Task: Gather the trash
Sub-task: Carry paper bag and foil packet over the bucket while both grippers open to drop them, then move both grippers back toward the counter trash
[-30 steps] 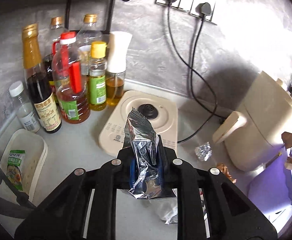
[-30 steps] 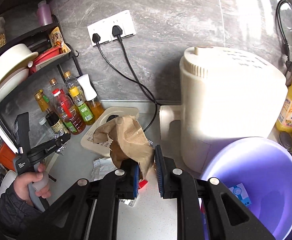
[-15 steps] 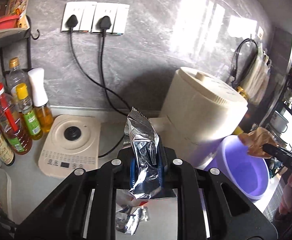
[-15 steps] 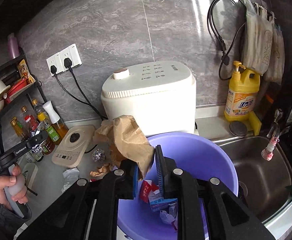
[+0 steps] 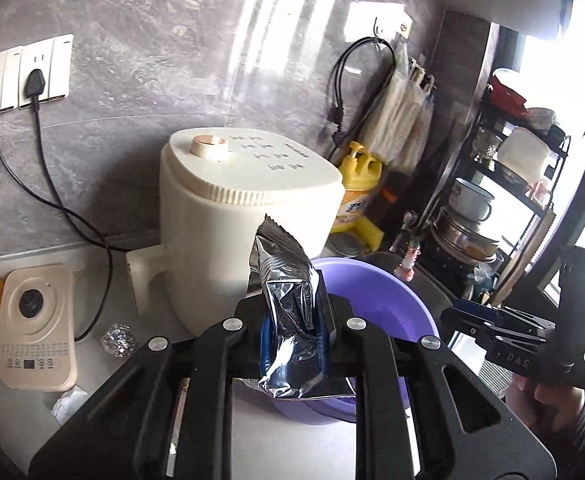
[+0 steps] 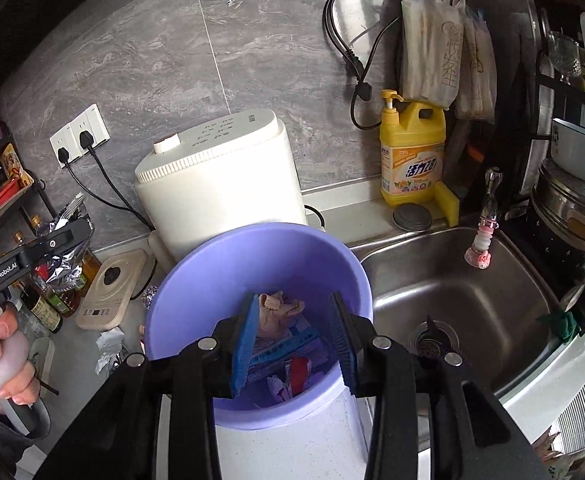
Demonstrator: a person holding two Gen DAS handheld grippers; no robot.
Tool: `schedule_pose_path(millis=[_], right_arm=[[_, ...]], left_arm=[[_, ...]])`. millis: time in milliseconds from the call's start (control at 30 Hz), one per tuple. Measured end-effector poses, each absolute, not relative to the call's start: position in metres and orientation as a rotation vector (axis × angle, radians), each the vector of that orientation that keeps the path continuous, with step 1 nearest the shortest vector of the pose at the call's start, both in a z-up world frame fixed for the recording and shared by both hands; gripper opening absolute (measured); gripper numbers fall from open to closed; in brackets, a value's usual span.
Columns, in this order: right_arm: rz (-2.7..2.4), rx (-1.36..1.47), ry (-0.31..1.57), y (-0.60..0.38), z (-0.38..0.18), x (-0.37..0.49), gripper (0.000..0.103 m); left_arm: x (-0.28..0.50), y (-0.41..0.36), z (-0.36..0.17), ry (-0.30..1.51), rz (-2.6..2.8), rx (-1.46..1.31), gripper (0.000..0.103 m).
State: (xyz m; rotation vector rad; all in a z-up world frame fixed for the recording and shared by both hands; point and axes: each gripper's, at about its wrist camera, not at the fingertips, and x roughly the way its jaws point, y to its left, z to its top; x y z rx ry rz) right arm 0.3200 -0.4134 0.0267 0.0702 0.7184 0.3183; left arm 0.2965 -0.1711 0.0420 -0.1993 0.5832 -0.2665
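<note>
Both wrist cameras look forward and downward, close over the round purple plastic bin (image 5: 376, 292) (image 6: 228, 264); both views share it and the cream appliance (image 5: 248, 216) (image 6: 220, 184).

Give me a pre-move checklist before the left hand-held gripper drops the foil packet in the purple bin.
1. Grip on foil packet: left hand-held gripper is clamped on it, packet upright. Ok.
2. Right hand-held gripper is empty: its jaws have just been opening and the brown paper lies in the purple bin below. Ok.
3. Right hand-held gripper clear of the bin mouth: it hangs directly over it. Not ok.
4. Packet over the bin: in the left wrist view the bin sits just behind the packet; whether it is over the opening, cannot tell.
5. Room in the bin: trash covers only the bottom. Ok.
</note>
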Motion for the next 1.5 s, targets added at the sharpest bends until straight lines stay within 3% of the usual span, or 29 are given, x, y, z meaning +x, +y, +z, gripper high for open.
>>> schedule_pose_path(millis=[167,233,267,300,333,567,633,900,1400,1500], right_arm=[[0.256,0.107,0.694,-0.444,0.031,0.302,0.039],[0.233,0.12,0.692,-0.455,0.032,0.296,0.039],[0.225,0.124,0.691,-0.459,0.032,0.292,0.04],[0.22,0.13,0.692,-0.462,0.031,0.289,0.04],[0.217,0.135,0.693,-0.465,0.031,0.287,0.04],[0.226,0.141,0.694,-0.464,0.029,0.277,0.048],[0.239,0.134,0.685,-0.456,0.03,0.275,0.065],[0.358,0.097,0.648,-0.402,0.034,0.279,0.096],[0.601,0.006,0.66,-0.305,0.028,0.277,0.095],[0.659,-0.038,0.662,-0.285,0.026,0.271,0.09]], left_arm=[[0.304,-0.216,0.042,0.598,-0.39,-0.157,0.018],[0.309,-0.23,0.041,0.614,-0.446,-0.17,0.026],[0.312,-0.235,0.04,0.632,-0.46,-0.18,0.047],[0.314,-0.237,0.039,0.646,-0.457,-0.19,0.079],[0.313,-0.237,0.039,0.638,-0.45,-0.202,0.087],[0.301,-0.196,0.04,0.61,-0.354,-0.233,0.096],[0.293,-0.174,0.041,0.598,-0.298,-0.25,0.097],[0.251,-0.098,0.039,0.593,-0.103,-0.263,0.097],[0.182,-0.007,0.009,0.604,0.122,-0.377,0.097],[0.175,0.003,-0.001,0.616,0.153,-0.404,0.097]])
